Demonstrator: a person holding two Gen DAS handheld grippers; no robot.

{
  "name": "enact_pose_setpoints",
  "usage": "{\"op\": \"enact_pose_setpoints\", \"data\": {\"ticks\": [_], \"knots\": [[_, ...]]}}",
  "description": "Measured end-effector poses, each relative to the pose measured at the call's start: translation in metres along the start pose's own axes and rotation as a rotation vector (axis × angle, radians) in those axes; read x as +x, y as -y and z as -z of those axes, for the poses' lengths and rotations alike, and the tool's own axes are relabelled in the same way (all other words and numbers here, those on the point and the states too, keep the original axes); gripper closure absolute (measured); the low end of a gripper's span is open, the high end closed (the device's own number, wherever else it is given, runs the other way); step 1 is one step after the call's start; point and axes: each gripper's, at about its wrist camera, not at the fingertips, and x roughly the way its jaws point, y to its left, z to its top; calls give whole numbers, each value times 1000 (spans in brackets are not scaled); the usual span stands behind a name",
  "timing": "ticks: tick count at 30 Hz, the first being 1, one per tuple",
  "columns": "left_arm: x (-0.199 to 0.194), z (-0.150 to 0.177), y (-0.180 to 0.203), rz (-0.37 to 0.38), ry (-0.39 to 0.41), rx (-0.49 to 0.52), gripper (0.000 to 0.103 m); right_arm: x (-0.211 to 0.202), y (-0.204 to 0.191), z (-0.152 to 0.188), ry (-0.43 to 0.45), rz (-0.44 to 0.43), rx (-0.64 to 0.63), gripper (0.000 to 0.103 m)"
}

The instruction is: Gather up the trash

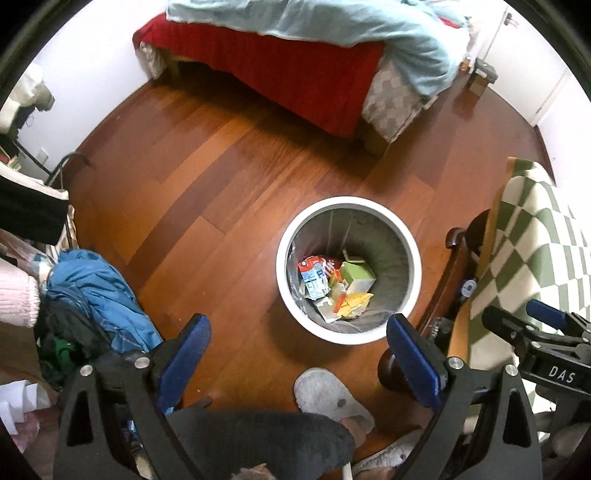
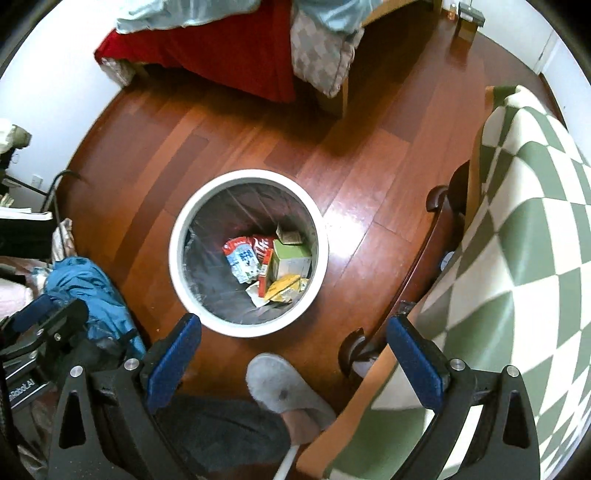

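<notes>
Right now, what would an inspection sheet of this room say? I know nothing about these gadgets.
Surface: reddish wooden floor, bare around the bin.
Job's things: white round bin with a dark liner, upright; inside lie a red-and-blue carton, a green box and yellow wrappers.
Clutter: blue clothing heap on the left; grey slipper below the bin.
Grippers: left gripper and right gripper both open, holding nothing.
Cables: dark cord by the left wall.
Surroundings: bed with red sheet and pale blue blanket; green-checked cloth on the right.
</notes>
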Motion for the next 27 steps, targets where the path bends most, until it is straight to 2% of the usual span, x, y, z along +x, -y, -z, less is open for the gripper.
{"op": "enact_pose_setpoints", "data": {"ticks": [10,16,27], "knots": [[-113,29,21,68,108,66,6,-117,0,37,111,-96,-45,1],[-171,43,25,118,168,58,6,-185,-2,57,162,-149,-88,1],[-236,51,14,198,224,-8,6,-283,-12,80,231,-236,-161,0]]}}
